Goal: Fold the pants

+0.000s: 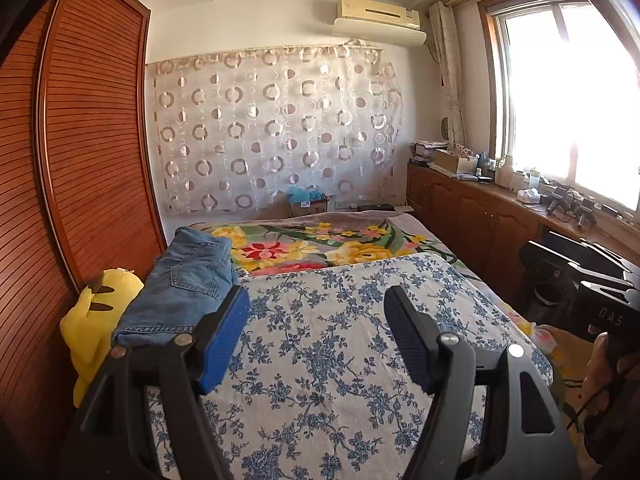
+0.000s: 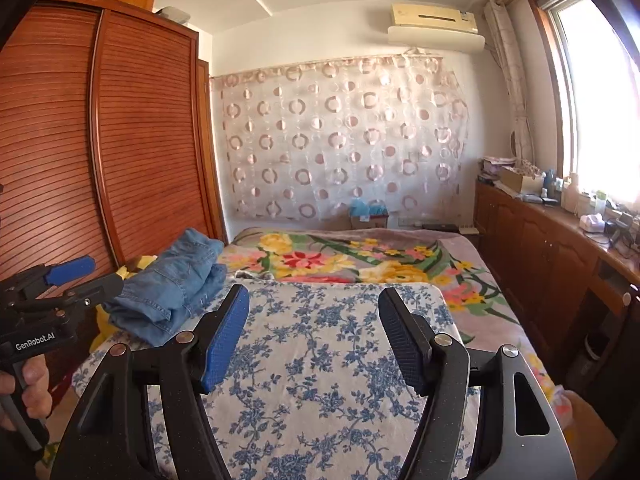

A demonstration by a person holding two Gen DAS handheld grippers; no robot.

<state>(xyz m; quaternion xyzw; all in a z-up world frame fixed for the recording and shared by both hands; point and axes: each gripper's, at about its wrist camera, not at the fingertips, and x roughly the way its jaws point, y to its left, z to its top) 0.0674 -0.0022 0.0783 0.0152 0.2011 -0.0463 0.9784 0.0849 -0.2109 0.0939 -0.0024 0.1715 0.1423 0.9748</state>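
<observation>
The blue jeans (image 1: 184,280) lie folded in a stack at the left edge of the bed, on the blue-flowered white sheet (image 1: 328,360). My left gripper (image 1: 316,296) hangs above the sheet, open and holding nothing, with the jeans just beyond its left finger. In the right wrist view the jeans (image 2: 176,280) lie left of my right gripper (image 2: 314,296), which is also open with only the sheet (image 2: 320,360) between its pads. The left gripper (image 2: 96,276) shows there at the left edge, in a hand and close to the jeans. The right gripper's black body (image 1: 580,276) shows at the left wrist view's right edge.
A yellow plush toy (image 1: 92,320) sits wedged between the jeans and the slatted wooden wardrobe (image 1: 80,160). A flowered blanket (image 1: 328,244) covers the far half of the bed. Wooden cabinets (image 1: 480,216) with a cluttered top run under the window on the right.
</observation>
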